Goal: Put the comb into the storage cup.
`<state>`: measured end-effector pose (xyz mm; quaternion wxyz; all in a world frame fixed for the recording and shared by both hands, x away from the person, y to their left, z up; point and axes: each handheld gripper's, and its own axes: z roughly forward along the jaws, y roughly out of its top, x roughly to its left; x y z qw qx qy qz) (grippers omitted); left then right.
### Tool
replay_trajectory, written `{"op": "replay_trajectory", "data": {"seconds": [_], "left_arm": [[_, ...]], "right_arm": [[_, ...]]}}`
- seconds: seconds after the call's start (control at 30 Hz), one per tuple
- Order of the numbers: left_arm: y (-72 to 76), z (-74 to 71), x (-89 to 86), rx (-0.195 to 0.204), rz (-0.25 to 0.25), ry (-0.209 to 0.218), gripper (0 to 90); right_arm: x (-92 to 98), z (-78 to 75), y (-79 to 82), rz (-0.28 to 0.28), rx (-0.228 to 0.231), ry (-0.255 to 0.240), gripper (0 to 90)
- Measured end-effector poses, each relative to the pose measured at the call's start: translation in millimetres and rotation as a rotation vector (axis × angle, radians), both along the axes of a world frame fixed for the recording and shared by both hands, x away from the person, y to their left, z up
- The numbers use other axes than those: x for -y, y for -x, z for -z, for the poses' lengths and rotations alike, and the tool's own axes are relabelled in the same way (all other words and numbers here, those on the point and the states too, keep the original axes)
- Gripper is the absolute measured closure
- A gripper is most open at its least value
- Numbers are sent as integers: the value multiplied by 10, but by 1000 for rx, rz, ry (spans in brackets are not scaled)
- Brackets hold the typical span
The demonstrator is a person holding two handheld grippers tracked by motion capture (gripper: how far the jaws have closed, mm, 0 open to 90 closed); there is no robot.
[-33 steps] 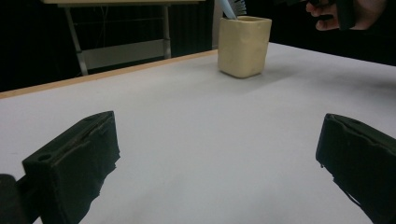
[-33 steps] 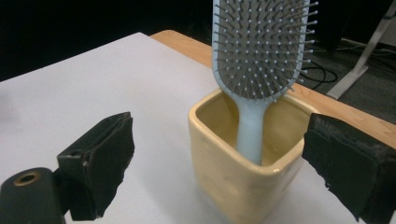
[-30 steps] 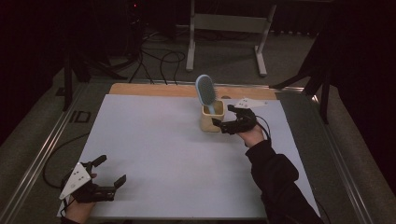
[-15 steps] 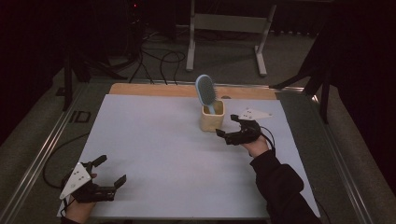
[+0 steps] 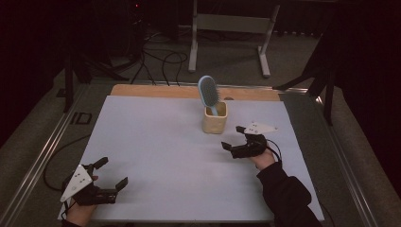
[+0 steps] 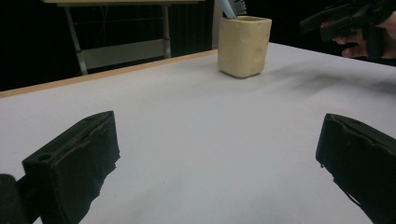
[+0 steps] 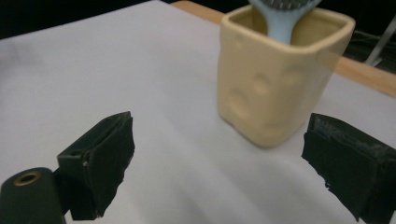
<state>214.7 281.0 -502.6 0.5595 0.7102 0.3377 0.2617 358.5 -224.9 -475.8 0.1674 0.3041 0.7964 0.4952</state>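
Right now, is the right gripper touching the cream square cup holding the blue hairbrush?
Apart. The high view shows bare table between the right gripper and the cup.

The right gripper [image 5: 235, 137] sits at the table's right side, jaws spread wide with nothing between them, held by a hand in a dark sleeve. The left gripper [image 5: 112, 174] rests low at the near left corner, jaws likewise wide apart.
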Motion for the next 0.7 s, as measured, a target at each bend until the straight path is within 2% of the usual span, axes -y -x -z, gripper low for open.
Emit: {"op": "replay_trajectory", "data": {"seconds": [0.3, 0.5, 0.7], "left_arm": [[-2, 2, 1, -2, -1, 0, 0], [0, 0, -1, -1, -2, 1, 0], [0, 0, -2, -1, -2, 0, 0]], "right_arm": [[107, 103, 178, -5, 7, -2, 119], [166, 214, 288, -8, -23, 16, 110], [235, 275, 381, -17, -30, 26, 109]]}}
